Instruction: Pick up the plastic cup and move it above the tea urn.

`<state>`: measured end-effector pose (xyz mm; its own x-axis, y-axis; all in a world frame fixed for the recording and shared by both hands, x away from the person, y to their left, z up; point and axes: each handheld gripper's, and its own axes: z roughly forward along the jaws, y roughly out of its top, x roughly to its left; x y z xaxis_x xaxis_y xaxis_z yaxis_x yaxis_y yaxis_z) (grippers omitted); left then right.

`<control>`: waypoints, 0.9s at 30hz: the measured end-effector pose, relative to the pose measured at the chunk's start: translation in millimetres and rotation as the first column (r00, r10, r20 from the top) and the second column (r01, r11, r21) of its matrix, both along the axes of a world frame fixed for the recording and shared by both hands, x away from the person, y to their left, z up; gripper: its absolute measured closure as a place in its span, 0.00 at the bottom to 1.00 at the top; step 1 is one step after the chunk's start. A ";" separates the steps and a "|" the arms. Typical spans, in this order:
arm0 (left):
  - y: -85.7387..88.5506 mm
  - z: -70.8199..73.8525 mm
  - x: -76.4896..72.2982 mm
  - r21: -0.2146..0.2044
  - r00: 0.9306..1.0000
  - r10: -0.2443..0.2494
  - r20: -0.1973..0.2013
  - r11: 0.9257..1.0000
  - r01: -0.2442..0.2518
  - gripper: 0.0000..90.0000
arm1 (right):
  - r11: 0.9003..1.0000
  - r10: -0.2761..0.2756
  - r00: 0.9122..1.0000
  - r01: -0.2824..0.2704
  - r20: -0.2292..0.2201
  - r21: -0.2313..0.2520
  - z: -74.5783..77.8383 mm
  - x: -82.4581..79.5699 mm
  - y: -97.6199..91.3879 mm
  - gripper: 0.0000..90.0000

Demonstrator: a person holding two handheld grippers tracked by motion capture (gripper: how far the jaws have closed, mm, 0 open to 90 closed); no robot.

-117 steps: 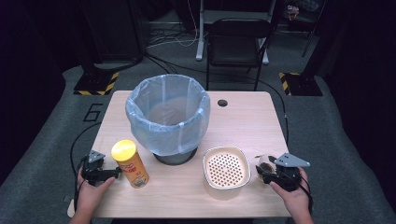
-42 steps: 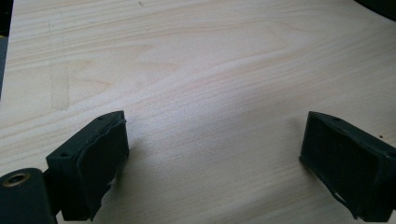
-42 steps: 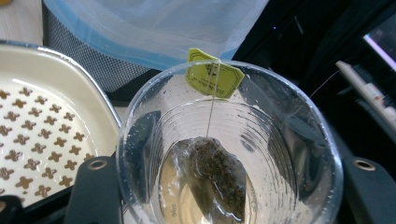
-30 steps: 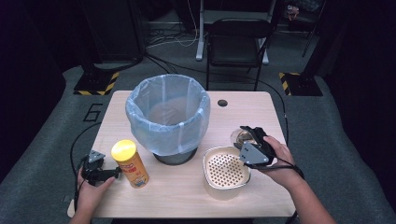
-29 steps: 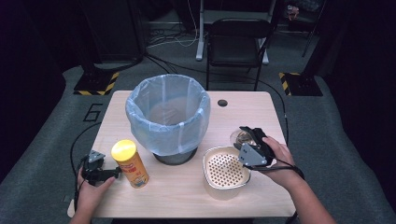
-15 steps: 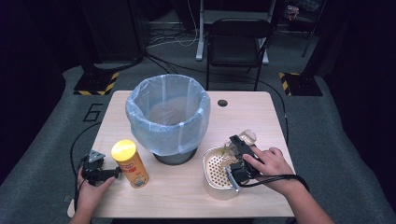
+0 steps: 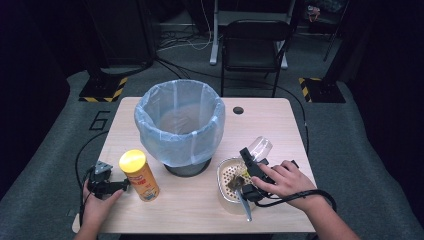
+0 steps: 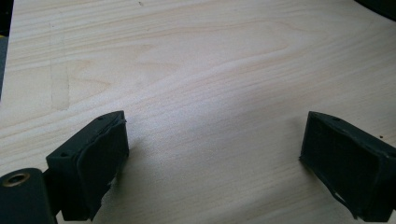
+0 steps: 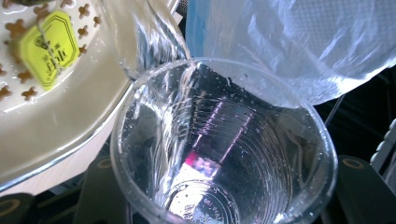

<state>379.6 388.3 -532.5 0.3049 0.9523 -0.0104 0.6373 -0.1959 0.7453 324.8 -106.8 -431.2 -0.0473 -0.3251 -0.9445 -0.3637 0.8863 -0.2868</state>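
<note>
Table lit brightly from above, surroundings lost in darkness toward the frame edges, soft shadows cast under jaws, glare seen on clear cup, slight blur throughout.

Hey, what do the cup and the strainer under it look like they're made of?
The cup looks like thin clear plastic: see-through, glossy, with ribbed walls and water droplets. The strainer looks like cream plastic with a smooth sheen and cross-shaped holes, though glazed ceramic can't be ruled out.

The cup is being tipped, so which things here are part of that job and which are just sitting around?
Part of the job:
- clear plastic cup, held tilted by the right gripper
- cream strainer bowl under it
- tea bag with a yellow tag in the strainer

Just sitting around:
- yellow-lidded can
- bin with a blue bag
- left gripper, open on the table
</note>
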 end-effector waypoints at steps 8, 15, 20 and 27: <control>-0.1 0.0 -0.1 -0.001 1.000 0.001 0.000 1.000 -0.001 0.08 | 0.961 0.038 0.996 -0.014 0.080 -0.276 11.1 -3.7 2.9 0.43; 0.0 0.0 0.0 0.000 1.000 0.000 0.000 1.000 0.000 0.08 | 0.959 0.049 0.995 -0.023 0.084 -0.284 11.1 -5.4 3.8 0.43; 0.0 0.0 0.0 0.000 1.000 0.000 0.000 1.000 0.000 0.08 | 0.959 0.050 0.995 -0.025 0.083 -0.282 10.2 -5.9 4.7 0.43; 0.0 0.1 0.0 0.001 1.000 0.000 -0.002 1.000 0.000 0.08 | 0.959 0.059 0.994 -0.031 0.089 -0.283 11.0 -6.5 5.1 0.43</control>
<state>379.6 388.4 -532.3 0.3051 0.9523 -0.0103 0.6384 -0.1965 0.7442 318.3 -101.7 -420.2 0.0597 -0.5776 -0.8142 -0.3599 0.7483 -0.5572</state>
